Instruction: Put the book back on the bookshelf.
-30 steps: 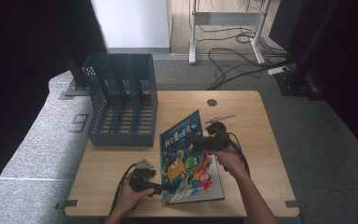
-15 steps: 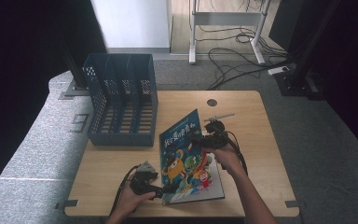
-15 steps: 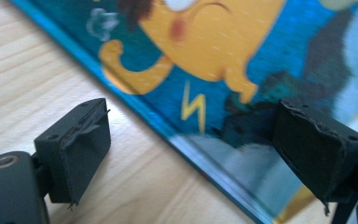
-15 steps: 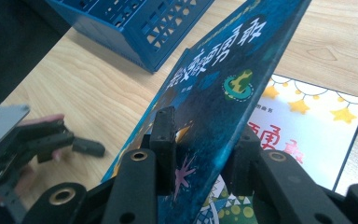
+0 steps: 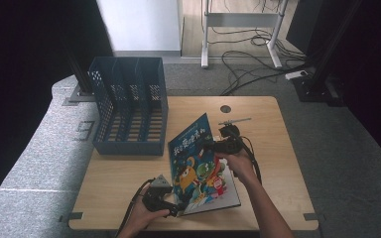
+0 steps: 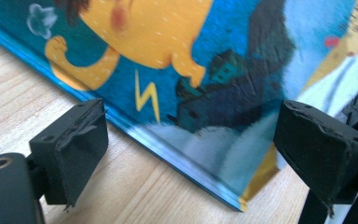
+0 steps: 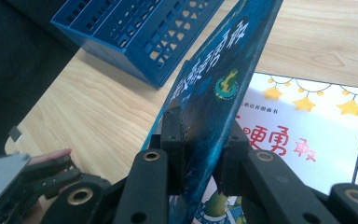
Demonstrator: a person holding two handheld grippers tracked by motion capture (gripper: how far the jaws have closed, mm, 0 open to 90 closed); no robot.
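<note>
The right gripper (image 7: 200,140) has just been closing its jaws, and now they pinch the book cover (image 5: 191,144). The left gripper (image 6: 191,149) has wide jaws around the book's bottom corner. The book (image 5: 203,173) sits at six o'clock on the tabletop (image 5: 273,148). The blue rack (image 5: 129,106) at ten o'clock is empty, so the book is not yet inside.

Chinese characters "勇敢" on picture book (image 7: 303,135) page, red.

surface: wooden table (image 5: 273,163) | on it: blue file rack (image 5: 129,106), open picture book (image 5: 203,173)
</note>
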